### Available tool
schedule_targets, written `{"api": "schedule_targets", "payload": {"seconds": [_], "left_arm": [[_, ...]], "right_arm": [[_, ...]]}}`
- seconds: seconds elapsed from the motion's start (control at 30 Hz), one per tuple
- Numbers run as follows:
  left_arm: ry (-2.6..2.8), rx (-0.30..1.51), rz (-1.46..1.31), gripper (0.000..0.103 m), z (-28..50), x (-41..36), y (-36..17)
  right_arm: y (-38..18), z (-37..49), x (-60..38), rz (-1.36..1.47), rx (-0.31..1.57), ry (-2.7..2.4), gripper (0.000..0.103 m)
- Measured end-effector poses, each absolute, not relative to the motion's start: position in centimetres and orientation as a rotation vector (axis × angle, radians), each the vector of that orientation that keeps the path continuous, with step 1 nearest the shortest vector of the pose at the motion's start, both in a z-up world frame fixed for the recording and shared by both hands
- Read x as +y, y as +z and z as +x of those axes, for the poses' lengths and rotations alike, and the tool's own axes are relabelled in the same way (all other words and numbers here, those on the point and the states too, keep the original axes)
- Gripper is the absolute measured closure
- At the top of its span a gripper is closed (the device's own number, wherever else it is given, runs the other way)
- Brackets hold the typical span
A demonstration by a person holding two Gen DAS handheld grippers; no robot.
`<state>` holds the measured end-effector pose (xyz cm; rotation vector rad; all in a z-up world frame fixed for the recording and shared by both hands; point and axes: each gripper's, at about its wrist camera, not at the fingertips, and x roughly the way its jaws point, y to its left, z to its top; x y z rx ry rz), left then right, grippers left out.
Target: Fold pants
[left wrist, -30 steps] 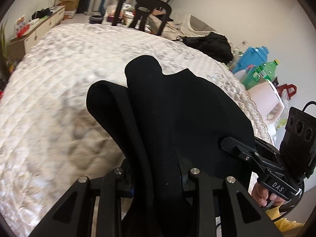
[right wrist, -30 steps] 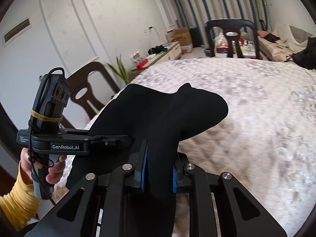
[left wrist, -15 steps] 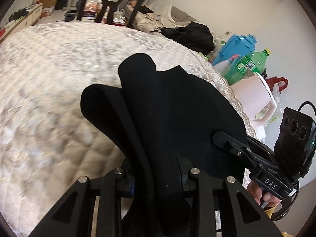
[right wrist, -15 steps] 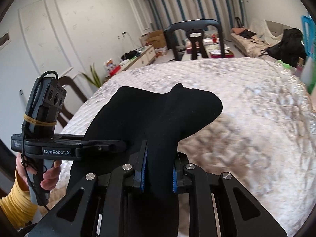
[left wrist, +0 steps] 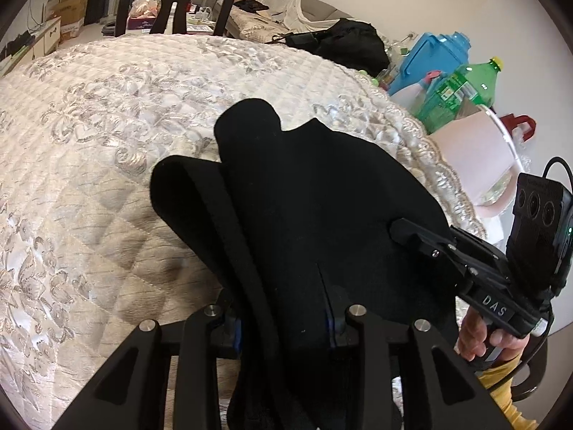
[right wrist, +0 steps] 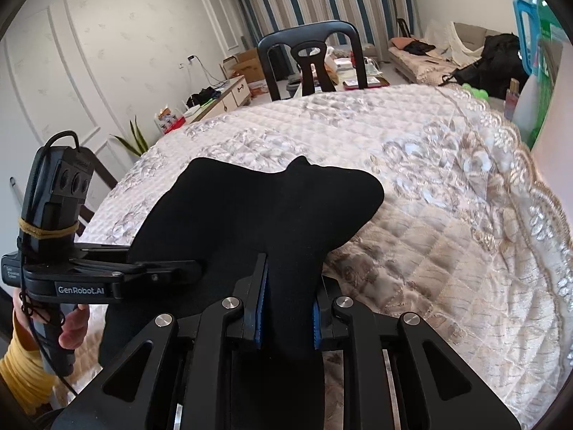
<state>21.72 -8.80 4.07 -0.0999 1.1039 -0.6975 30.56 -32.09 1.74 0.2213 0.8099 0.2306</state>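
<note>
pants (left wrist: pixel 315 215): black, bunched in thick folds, raised over a white quilted bedspread (left wrist: pixel 107 125) and held between both grippers; a rounded fold hangs out ahead of the fingers in each view.
left gripper (left wrist: pixel 283 319): jaws opening, pants fabric between the blue pads; whether the pads press it at this instant cannot be told for sure.
right gripper (right wrist: pixel 286 315): fingers narrowly apart, blue pads clamped on a gathered strip of the pants.
surroundings: black chair (right wrist: pixel 311 57) beyond the bedspread, striped curtains (right wrist: pixel 286 3), green bottle (left wrist: pixel 462 93), blue container (left wrist: pixel 429 57).
</note>
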Motion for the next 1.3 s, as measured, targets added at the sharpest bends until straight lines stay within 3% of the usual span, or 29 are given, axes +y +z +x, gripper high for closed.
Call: {"api": "schedule_targets", "payload": {"seconds": [0.13, 0.2, 0.47, 0.77, 1.03, 1.3], "left_arm": [[-0.672, 1.097, -0.07, 0.057, 21.8, -9.1, 3.6], [-0.658, 1.089, -0.059, 0.047, 21.8, -8.9, 3.3], [-0.594, 1.044, -0.023, 0.026, 21.4, -7.8, 2.8], [-0.515, 0.996, -0.014, 0.025, 18.6, -6.2, 3.8], [-0.384, 0.912, 0.05, 0.025, 13.5, -5.5, 5.1], [-0.293, 0.864, 0.106, 0.025, 8.6, -4.8, 4.8]], "right_arm": [[1.1, 30.6, -32.2, 0.207, 0.824, 0.213, 0.082], [0.8, 30.5, -32.1, 0.186, 0.826, 0.198, 0.078], [-0.3, 30.2, -32.1, 0.122, 0.841, 0.144, 0.066], [2.2, 27.2, -32.4, 0.065, 0.76, 0.07, 0.065], [3.9, 22.3, -30.8, 0.077, 0.696, 0.08, 0.05], [3.2, 18.5, -28.2, 0.04, 0.718, 0.108, 0.044]]}}
